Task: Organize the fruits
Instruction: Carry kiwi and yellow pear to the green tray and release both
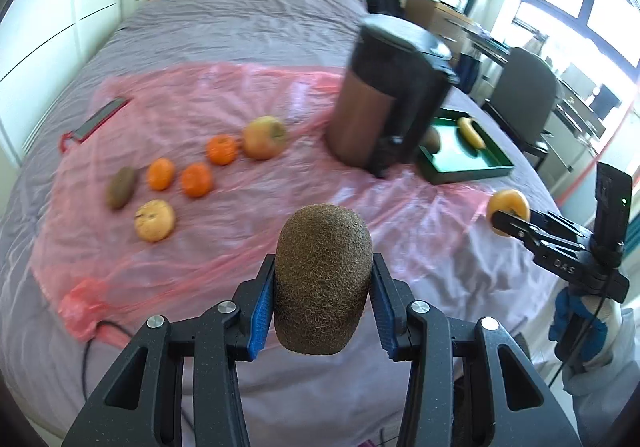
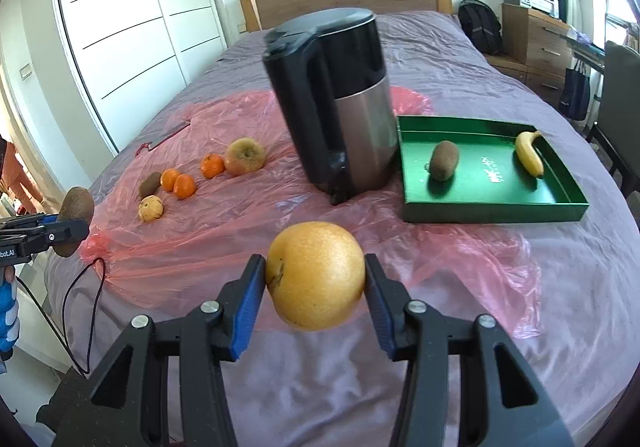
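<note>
My left gripper (image 1: pixel 323 279) is shut on a brown kiwi (image 1: pixel 322 279), held above the bed's near edge; it also shows in the right wrist view (image 2: pixel 76 221). My right gripper (image 2: pixel 315 279) is shut on a yellow-orange round fruit (image 2: pixel 316 275), also seen in the left wrist view (image 1: pixel 509 206). A green tray (image 2: pixel 492 203) at the right holds a kiwi (image 2: pixel 444 160) and a banana (image 2: pixel 529 152). On the pink plastic sheet (image 2: pixel 224 231) lie an apple (image 2: pixel 245 156), three tangerines (image 2: pixel 184 186), a kiwi (image 2: pixel 150 184) and a pale yellow fruit (image 2: pixel 151 208).
A black and steel kettle (image 2: pixel 340 107) stands on the sheet between the loose fruit and the tray. A flat dark object (image 1: pixel 102 117) lies at the sheet's far left. A black cable (image 2: pixel 80 295) hangs off the bed's near left edge. A chair (image 1: pixel 524 91) stands right of the bed.
</note>
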### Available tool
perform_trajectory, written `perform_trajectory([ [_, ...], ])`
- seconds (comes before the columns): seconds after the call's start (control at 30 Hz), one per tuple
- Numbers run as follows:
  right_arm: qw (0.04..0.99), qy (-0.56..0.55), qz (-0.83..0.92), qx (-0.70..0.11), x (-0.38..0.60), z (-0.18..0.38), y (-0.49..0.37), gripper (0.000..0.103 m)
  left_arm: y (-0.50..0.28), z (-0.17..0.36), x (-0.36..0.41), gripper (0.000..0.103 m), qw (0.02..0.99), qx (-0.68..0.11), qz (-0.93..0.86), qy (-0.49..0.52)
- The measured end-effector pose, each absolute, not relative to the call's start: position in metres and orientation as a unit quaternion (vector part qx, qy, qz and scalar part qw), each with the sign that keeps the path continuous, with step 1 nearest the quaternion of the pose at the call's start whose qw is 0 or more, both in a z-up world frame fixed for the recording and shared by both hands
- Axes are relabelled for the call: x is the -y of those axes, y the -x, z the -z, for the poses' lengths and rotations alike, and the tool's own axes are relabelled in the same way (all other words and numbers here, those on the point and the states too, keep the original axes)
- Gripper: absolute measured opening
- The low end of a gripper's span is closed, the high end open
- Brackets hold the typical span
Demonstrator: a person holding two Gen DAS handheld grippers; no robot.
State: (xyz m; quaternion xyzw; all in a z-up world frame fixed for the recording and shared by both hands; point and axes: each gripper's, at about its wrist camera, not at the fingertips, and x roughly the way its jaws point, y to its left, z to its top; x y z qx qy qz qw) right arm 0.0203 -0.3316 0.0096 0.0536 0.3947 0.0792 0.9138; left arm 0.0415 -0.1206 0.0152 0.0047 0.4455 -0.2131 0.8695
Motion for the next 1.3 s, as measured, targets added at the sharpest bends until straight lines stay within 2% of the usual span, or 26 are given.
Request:
perform_trajectory([
  [0.37,0.923,-0.07,-0.004,-0.378,0.426,-0.019,-0.01,0.027,-0.05,-0.03,0.255,0.039,0.844,-0.44,0.302,-0.058],
  [0.7,0.923,-0.073,0.038,-0.376,0.501,-0.011,-0.05,0.027,-0.089,-0.026,0.357,0.039,0.828,-0.444,0.332,-0.081],
  [1.03,0.92,-0.077,0.073,-0.379,0.563,0.015,-0.123,0.027,-0.158,0.02,0.45,0.039,0.815,-0.461,0.335,-0.107],
  [1.3,0.913,-0.084,0.089,-0.39,0.594,0.055,-0.171,0.027,-0.202,0.059,0.48,0.039,0.809,-0.477,0.325,-0.116],
])
